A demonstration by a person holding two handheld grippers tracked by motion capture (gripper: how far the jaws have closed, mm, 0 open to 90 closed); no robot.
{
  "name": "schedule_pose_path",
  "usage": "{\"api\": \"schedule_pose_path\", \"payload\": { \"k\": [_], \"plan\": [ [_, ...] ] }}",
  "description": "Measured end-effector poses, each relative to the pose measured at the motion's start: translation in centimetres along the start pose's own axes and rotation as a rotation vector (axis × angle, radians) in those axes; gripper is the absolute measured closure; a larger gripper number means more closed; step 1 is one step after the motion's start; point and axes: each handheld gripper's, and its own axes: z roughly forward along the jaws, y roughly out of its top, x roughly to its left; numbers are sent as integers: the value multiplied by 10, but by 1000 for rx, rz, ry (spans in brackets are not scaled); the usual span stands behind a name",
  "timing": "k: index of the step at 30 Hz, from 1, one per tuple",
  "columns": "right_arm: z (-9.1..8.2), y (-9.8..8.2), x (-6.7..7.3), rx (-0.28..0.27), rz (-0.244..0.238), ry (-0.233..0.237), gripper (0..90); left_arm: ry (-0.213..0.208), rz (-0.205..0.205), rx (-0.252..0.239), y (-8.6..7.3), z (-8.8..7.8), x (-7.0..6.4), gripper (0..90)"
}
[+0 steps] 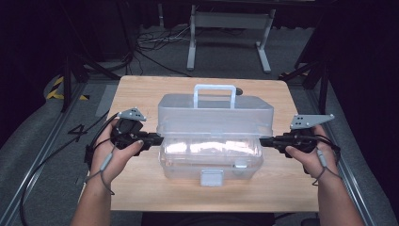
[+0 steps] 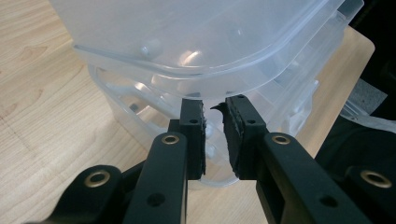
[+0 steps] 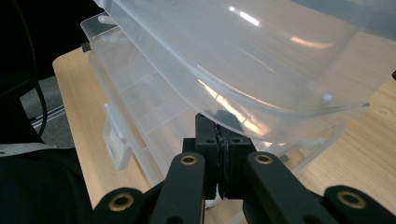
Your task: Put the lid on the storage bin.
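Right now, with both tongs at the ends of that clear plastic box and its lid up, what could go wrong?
1. The lid is raised and rests only on the tongs' tips, so it could slip off and drop shut.
2. The left tongs show a gap between their pads, while the right tongs look shut; uneven support might twist the lid.
3. The light box may slide on the table.

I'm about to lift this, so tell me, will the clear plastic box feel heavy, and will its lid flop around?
The clear plastic box probably lifts light: its walls are thin and see-through. The lid stands raised above the base with the front latch hanging loose, so it may swing. The smooth glossy plastic could slip in the left gripper and the right gripper.
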Motion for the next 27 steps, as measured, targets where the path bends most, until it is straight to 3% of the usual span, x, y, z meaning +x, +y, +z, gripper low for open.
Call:
{"api": "schedule_pose_path", "payload": {
  "k": [5, 27],
  "plan": [
    [-1, -1, -1, 24, -6, -20, 884, -3, 8, 17, -1, -1, -1, 775],
    [2, -3, 1, 132, -15, 3, 856, -10, 27, 94, -3, 5, -3, 769]
  ]
}}
